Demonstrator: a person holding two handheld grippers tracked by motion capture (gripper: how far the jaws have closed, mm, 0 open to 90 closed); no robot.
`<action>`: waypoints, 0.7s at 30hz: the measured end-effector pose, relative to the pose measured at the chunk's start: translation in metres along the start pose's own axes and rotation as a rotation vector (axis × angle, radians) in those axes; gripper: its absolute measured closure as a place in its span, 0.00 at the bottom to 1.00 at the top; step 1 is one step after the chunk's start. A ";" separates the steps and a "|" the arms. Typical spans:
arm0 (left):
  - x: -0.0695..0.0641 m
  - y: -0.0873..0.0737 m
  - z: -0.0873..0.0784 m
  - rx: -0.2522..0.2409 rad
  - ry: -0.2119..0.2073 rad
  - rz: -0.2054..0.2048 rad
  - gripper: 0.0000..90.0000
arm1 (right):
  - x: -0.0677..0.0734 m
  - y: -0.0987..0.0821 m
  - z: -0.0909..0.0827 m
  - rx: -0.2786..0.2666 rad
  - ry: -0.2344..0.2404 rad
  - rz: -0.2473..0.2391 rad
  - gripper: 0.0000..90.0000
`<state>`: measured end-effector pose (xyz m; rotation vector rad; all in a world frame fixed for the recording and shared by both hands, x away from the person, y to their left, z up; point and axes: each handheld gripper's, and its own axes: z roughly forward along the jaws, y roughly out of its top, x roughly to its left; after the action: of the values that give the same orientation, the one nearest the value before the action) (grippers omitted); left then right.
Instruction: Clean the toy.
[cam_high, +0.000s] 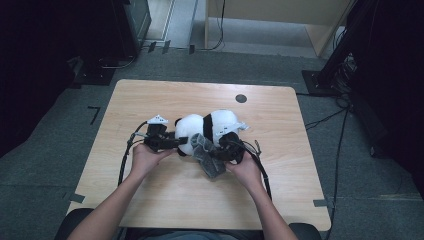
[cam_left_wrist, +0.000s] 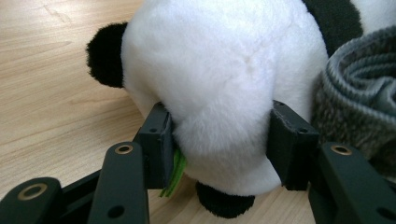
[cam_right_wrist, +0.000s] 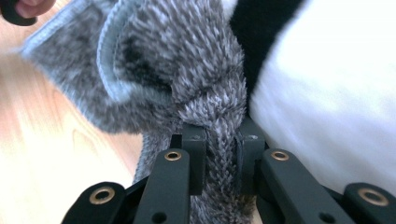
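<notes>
Grey scarf (cam_right_wrist: 187, 88) pinched in our right gripper (cam_right_wrist: 223, 161); left gripper (cam_left_wrist: 219, 140) clamps panda (cam_left_wrist: 224, 79); tugging may drag it.

A light wooden table (cam_high: 150, 100) stands on a grey carpet floor (cam_high: 60, 150). Black cables (cam_high: 327, 117) lie on the floor.

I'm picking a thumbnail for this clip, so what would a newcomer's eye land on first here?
First the black-and-white plush panda lying at the middle of the wooden table. The left gripper squeezes the panda's white head between its pads. The right gripper pinches a fuzzy grey scarf that lies bunched against the panda on the person's side.
</notes>
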<state>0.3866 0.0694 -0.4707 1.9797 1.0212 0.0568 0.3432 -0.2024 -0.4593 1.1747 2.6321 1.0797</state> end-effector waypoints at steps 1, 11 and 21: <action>0.000 0.000 0.000 0.000 -0.001 0.000 0.54 | -0.001 -0.001 -0.003 0.004 -0.010 -0.001 0.88; 0.001 0.000 0.001 -0.005 -0.009 0.002 0.54 | -0.019 -0.011 -0.032 -0.011 -0.021 0.050 0.88; 0.002 0.001 0.002 -0.004 -0.016 -0.004 0.54 | -0.043 -0.023 -0.055 -0.035 -0.040 0.132 0.88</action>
<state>0.3887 0.0693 -0.4717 1.9714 1.0137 0.0415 0.3410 -0.2736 -0.4409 1.3645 2.5258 1.1059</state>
